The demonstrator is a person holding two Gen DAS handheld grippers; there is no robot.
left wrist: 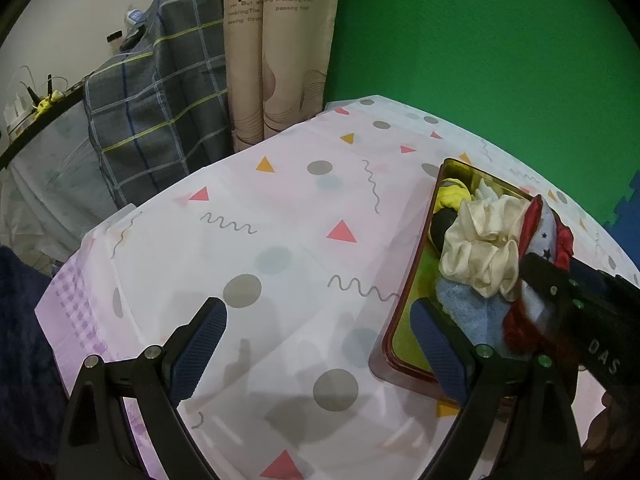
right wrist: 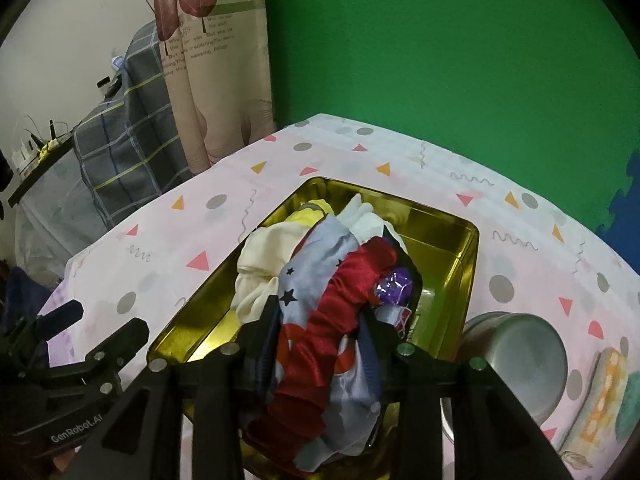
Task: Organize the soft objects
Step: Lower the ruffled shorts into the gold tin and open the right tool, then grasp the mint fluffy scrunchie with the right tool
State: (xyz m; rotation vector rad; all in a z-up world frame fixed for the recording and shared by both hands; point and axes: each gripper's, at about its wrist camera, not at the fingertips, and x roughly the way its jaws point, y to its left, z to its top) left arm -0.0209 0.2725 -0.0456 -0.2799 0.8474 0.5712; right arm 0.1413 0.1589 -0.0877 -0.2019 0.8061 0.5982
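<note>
My right tongs [right wrist: 320, 344] sit over the gold tin [right wrist: 464, 248], jaws partly apart with the red-and-pale-blue fabric piece [right wrist: 332, 312] bunched between them. The pads flank it closely, but I cannot tell whether they press on it or have let it go (cloth fills the whole gap).

Left tongs [left wrist: 320, 352] spread wide, nothing between them, hanging over bare table [left wrist: 280, 208] just left of the tin's near corner.

Where the soft things are: all heaped in the tin ahead of the right tongs. A cream scrunchie [left wrist: 480, 248] lies just left of the held piece, a light blue towel bit [left wrist: 460, 308] below it, yellow fabric [left wrist: 452, 196] at the far end, and a crinkly purple scrap [right wrist: 394, 288] to the right of the right tongs.

Handling, my reading:
- The red satin ruffle looks slick and very light; it will slump and slide, not hold shape.
- Best purchase is across the gathered ruffle, where folds give bulk, not on the flat blue panel.
- No breakage risk. Snagging a neighbour while lifting is the real worry.
- The tin is stiff and shiny, and may skate on the tablecloth if dragged.

A metal cup [right wrist: 520, 352] stands just right of the tin.
</note>
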